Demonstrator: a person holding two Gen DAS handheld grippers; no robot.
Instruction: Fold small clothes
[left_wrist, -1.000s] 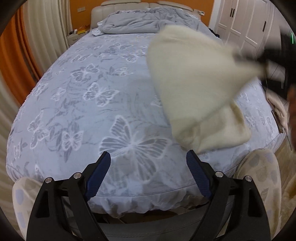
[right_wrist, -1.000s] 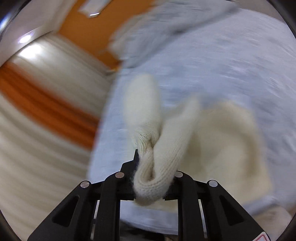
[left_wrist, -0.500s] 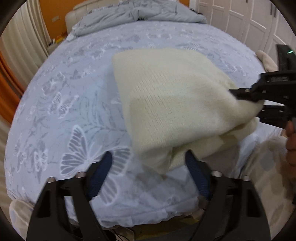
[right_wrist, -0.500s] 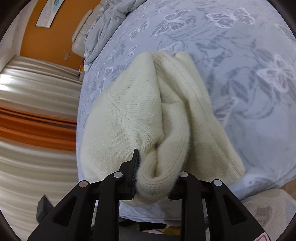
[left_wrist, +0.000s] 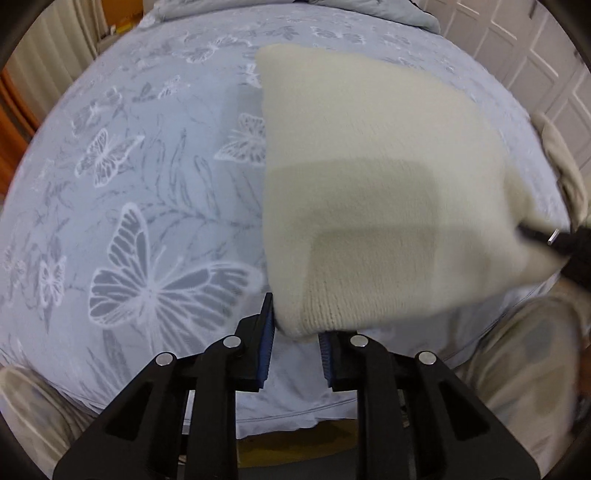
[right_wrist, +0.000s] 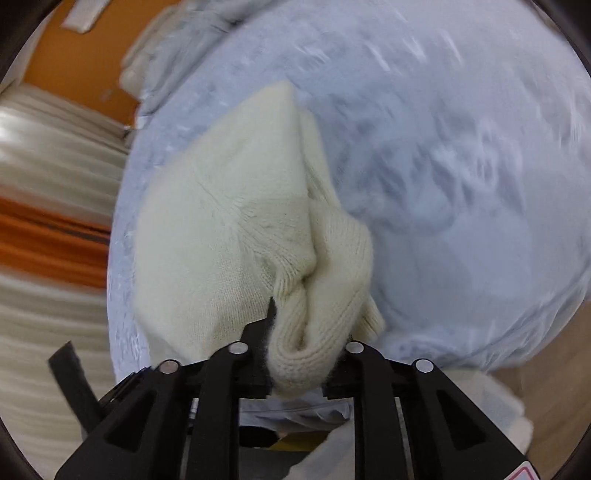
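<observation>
One cream knit held at two corners over a bed.

The knit (left_wrist: 376, 177) is a single pale cream garment of fine ribbed stitch, its body spread ahead of the left gripper (left_wrist: 295, 328) and slightly motion-blurred. That gripper's two blue-padded fingers (left_wrist: 266, 343) stand close together, with a rolled lower corner of the knit between their tips. The right gripper (right_wrist: 306, 354) is clamped on a bunched, thicker ribbed edge, which folds into a pleat between its two fingers; the rest of the knit fans out ahead and left of them. Beneath lies one bed (left_wrist: 122, 177) in a grey-blue sheet printed with white butterflies. In the left view, the right gripper shows as a dark shape at the knit's far right corner.
</observation>
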